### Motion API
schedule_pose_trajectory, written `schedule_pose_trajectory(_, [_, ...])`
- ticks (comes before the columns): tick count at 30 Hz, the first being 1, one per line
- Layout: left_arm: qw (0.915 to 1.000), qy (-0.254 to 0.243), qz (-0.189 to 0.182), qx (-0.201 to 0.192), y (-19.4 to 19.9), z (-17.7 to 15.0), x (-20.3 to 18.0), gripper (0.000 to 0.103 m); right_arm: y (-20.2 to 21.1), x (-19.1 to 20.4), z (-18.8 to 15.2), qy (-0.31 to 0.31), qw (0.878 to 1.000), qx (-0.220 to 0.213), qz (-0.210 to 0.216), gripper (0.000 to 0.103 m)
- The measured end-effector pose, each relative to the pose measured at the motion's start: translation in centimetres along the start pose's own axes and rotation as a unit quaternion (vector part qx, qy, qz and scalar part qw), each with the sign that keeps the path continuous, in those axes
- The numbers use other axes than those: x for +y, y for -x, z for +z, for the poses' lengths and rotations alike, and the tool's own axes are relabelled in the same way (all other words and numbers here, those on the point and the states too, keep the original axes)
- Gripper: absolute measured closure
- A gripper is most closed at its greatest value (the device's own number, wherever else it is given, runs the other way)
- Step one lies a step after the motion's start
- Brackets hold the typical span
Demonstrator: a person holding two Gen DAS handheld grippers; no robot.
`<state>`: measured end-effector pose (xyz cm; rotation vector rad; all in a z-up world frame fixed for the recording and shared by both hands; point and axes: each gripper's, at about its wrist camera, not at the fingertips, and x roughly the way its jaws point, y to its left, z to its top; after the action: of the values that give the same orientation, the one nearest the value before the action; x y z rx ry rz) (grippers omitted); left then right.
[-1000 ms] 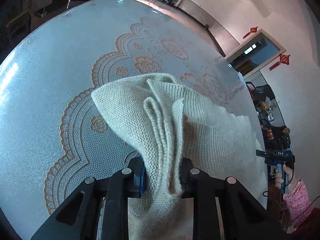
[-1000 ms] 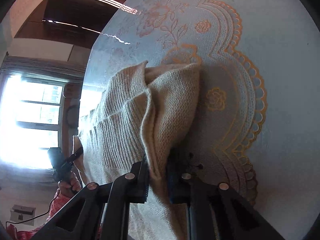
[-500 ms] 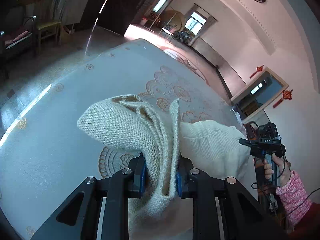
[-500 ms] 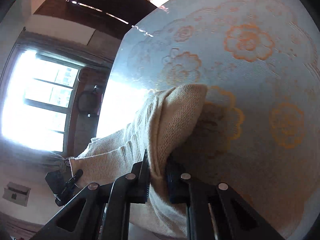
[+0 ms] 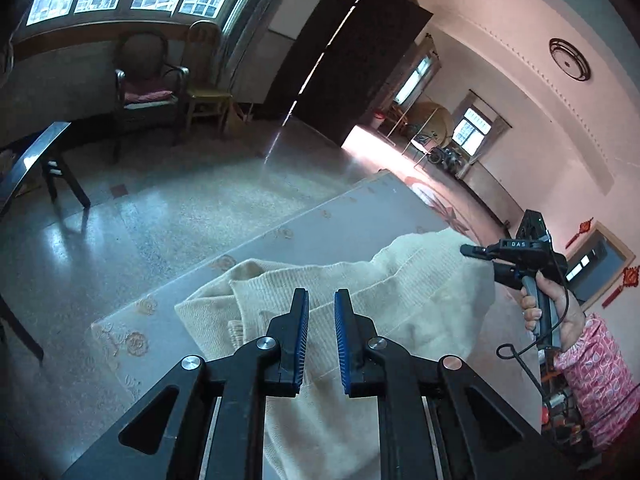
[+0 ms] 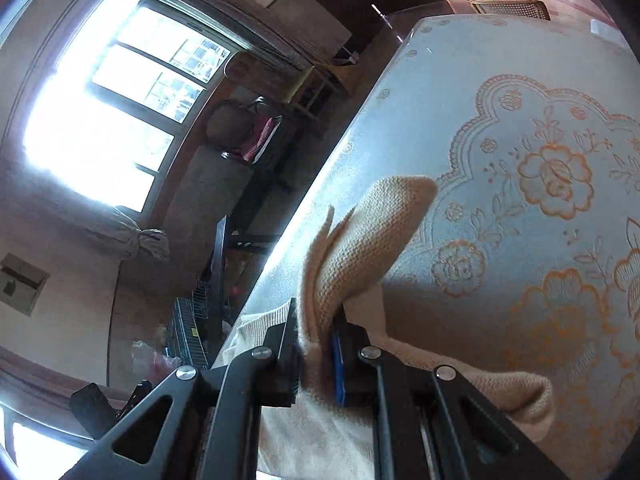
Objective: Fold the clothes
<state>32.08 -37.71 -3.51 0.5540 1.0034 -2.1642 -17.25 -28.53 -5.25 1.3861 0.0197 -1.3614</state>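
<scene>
Released since the earlier frame, the sweater (image 5: 360,296) lies beyond the left gripper (image 5: 321,308), whose empty jaws are closing.
Only the right-wrist view shows the right gripper (image 6: 316,340) clamping a fold at lower centre, over the table (image 6: 500,92).

Cream knit sweater (image 5: 400,292) lies bunched on table.

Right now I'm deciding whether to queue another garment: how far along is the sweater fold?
Done: the sweater looks bunched double near the table edge. In hand: the right gripper pinches a lifted fold; the left gripper is closing with nothing between its jaws. Left: probably laying that fold down and squaring it.
</scene>
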Motion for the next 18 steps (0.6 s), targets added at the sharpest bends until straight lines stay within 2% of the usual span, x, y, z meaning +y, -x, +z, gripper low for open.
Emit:
schedule_pose_trajectory(3, [0.9993,0.026,0.010,0.025,-1.7,-2.1,1.9,0.089,-3.4,1.2,2.4,0.005,1.000,0.012,-0.018,0.092])
schedule_pose_trajectory(7, [0.9975,0.024,0.024,0.061,-4.3,-4.4,2.3,0.089,-6.0,1.5,4.3,0.009,0.999,0.020,-0.042,0.092])
schedule_pose_trajectory(10, [0.9934,0.039,0.075,0.078,-6.3,-5.2,2.3,0.089,-7.9,1.4,5.6,0.010,0.998,0.027,-0.054,0.092])
schedule_pose_trajectory(13, [0.9861,0.081,0.107,0.099,-7.3,-5.9,3.1,0.087,-9.4,1.3,6.5,0.008,0.998,0.031,-0.061,0.092])
schedule_pose_trajectory(15, [0.9835,0.102,0.108,0.103,-7.4,-6.3,3.5,0.086,-10.2,1.0,6.8,0.007,0.997,0.034,-0.063,0.092])
schedule_pose_trajectory(18, [0.9798,0.135,0.101,0.107,-7.9,-6.9,4.0,0.077,-11.5,0.8,7.3,0.009,0.997,0.039,-0.067,0.092])
